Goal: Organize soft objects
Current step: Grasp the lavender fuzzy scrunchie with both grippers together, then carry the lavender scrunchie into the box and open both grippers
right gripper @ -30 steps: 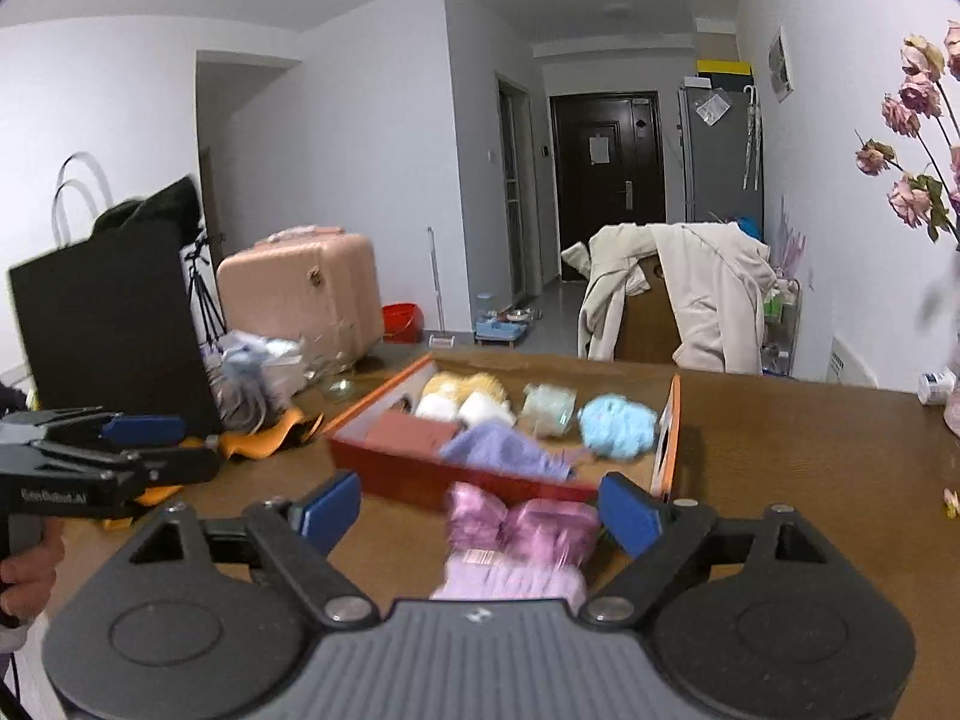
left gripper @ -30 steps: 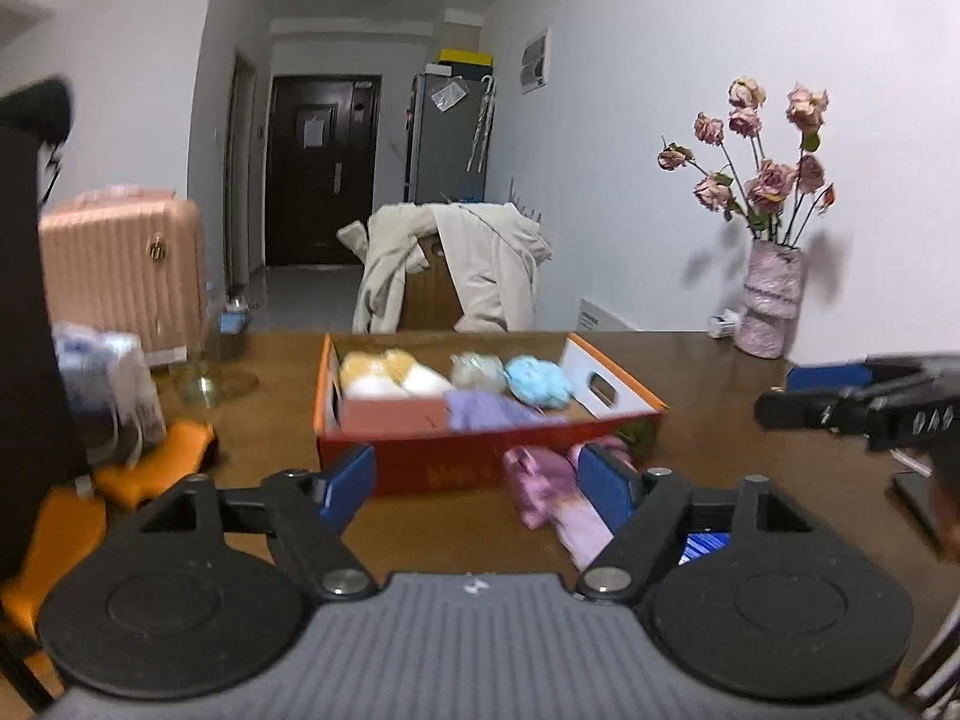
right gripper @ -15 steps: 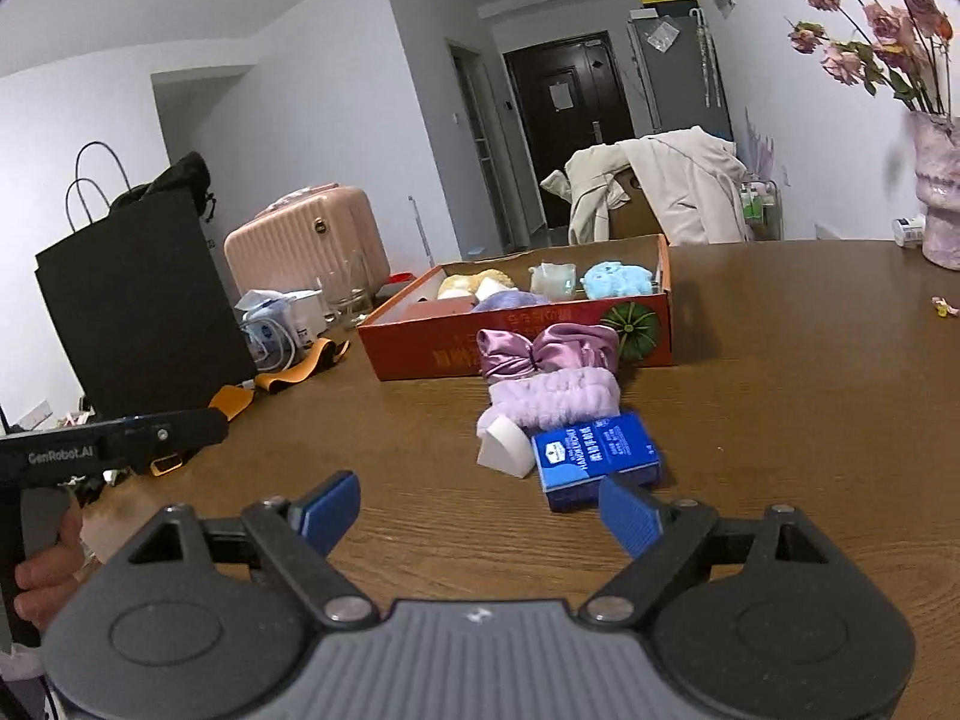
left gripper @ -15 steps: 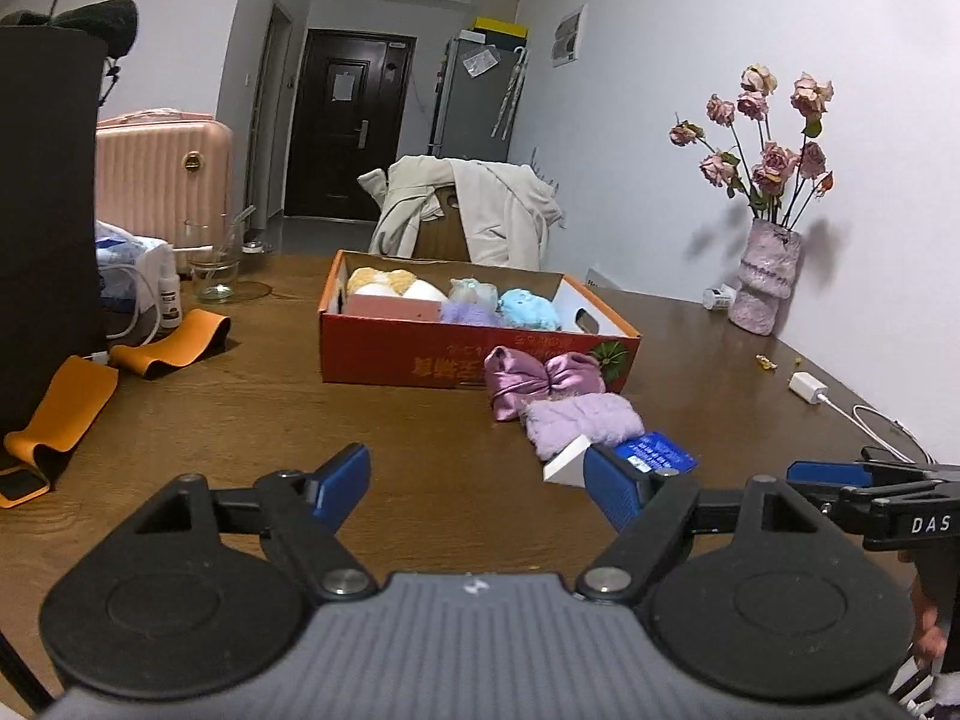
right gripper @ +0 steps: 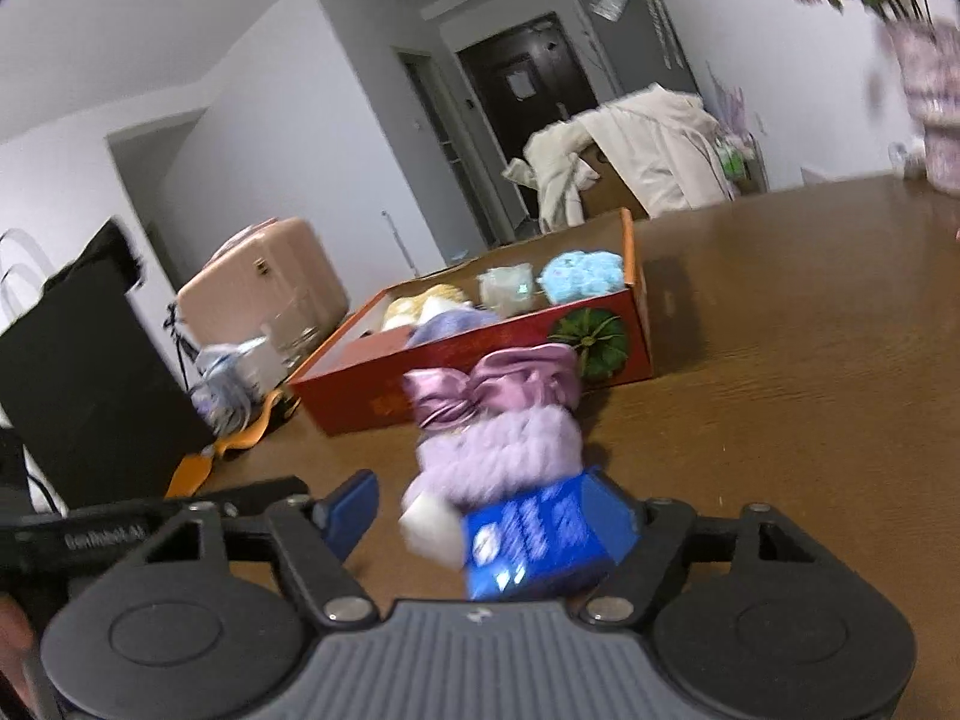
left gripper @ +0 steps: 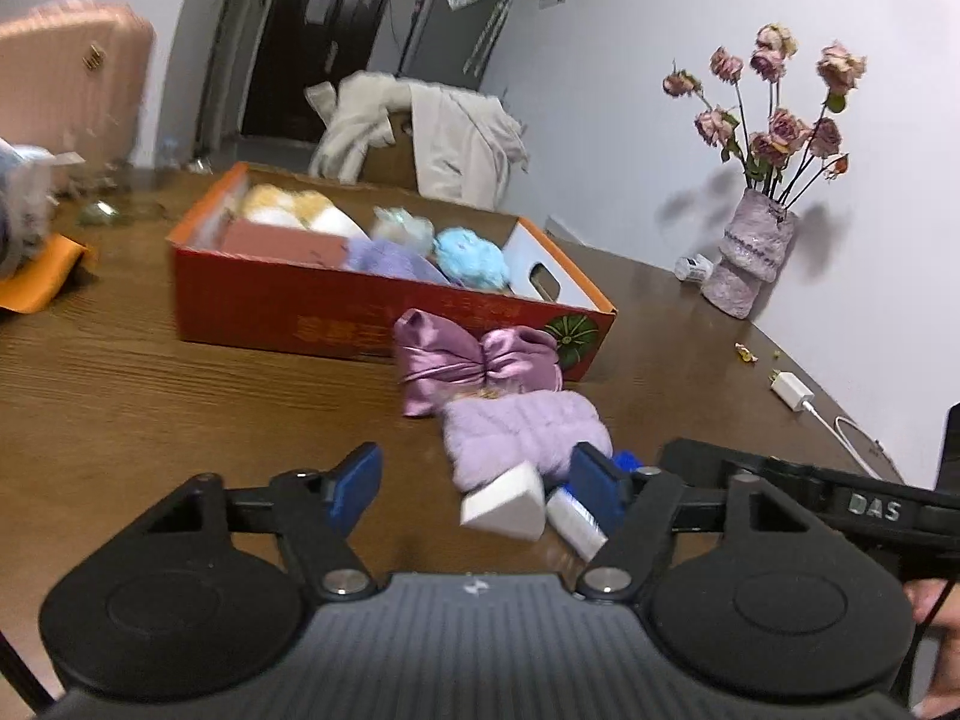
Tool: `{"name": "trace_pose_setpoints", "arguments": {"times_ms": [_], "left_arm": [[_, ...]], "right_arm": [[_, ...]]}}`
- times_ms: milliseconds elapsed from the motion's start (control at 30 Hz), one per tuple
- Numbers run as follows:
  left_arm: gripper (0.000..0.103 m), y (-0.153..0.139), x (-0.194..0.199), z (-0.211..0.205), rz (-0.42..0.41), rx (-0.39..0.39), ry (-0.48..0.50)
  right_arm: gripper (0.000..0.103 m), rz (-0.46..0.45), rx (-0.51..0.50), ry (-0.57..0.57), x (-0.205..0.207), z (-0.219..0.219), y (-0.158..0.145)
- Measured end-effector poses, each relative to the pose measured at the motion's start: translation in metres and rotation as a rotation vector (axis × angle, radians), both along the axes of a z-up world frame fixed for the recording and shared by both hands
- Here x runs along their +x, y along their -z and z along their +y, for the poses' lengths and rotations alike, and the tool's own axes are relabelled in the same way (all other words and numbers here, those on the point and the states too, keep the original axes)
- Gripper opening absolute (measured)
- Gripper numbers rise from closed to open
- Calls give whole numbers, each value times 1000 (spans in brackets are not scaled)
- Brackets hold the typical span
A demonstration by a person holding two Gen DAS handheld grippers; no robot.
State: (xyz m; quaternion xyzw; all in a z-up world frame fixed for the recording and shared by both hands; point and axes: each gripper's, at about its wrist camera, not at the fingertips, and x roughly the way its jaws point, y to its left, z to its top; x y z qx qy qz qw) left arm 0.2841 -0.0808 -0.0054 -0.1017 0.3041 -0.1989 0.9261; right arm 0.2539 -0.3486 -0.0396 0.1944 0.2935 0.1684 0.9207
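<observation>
Lilac plush: the fuzzy band [left gripper: 522, 429] lies on the bench [left gripper: 150, 396] just in front of the red box [left gripper: 288, 306], touching the satin bow [left gripper: 468, 363] that sits against the box's front wall. Both look light and limp; they should squash under the pads and sag if lifted by one end, so the thick middle of the band, or the knot of the bow, looks the safest place to pinch. Satin is probably slippery.

Beside the band, on the side away from the box, lie a white wedge [left gripper: 504, 507], likely a sponge, and a blue packet [right gripper: 540, 540], which looks stiffer and flat-sided.

The left hand-held gripper [left gripper: 474, 483] is closing, its pads apart, with the wedge between them but not yet pressed. The right hand-held gripper [right gripper: 498, 510] is closing too; the packet and wedge sit between its fingers, contact too blurred to judge.

Already in the box are yellow, pale green, blue and lilac soft things, with some room at its near edge. Left of the box the bench is open; right of it the wood runs clear to a vase [left gripper: 747, 258] and a charger [left gripper: 792, 390] near the wall. The two grippers are close together, so they could collide.
</observation>
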Motion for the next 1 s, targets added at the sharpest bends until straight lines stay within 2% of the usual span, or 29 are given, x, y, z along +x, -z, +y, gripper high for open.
{"name": "trace_pose_setpoints", "arguments": {"times_ms": [67, 133, 200, 333, 400, 433, 500, 733, 867, 1000], "left_arm": [[61, 10, 22, -8, 35, -13, 15], [59, 20, 41, -13, 77, -31, 21], [57, 28, 53, -14, 109, -63, 31], [51, 41, 71, -13, 168, -106, 48], [38, 46, 77, -11, 198, -139, 58], [37, 47, 78, -10, 209, -153, 64], [32, 45, 78, -10, 205, -168, 59], [31, 7, 50, -15, 99, -162, 87], [31, -16, 22, -13, 58, -161, 101], [31, -26, -17, -11, 43, -145, 118]], "right_arm": [[60, 17, 17, 6, 22, -2, 7], [58, 35, 26, 10, 41, -2, 16], [49, 63, 34, 8, 57, -1, 26], [40, 104, 54, -3, 77, 1, 43], [37, 111, 67, -18, 80, 1, 47], [37, 115, 76, -23, 81, 1, 49], [33, 113, 81, -20, 80, 0, 48], [33, 22, 82, -1, 54, -2, 21], [33, -44, 76, -1, 23, 0, -5], [32, -68, 78, -5, -17, 4, -17]]}}
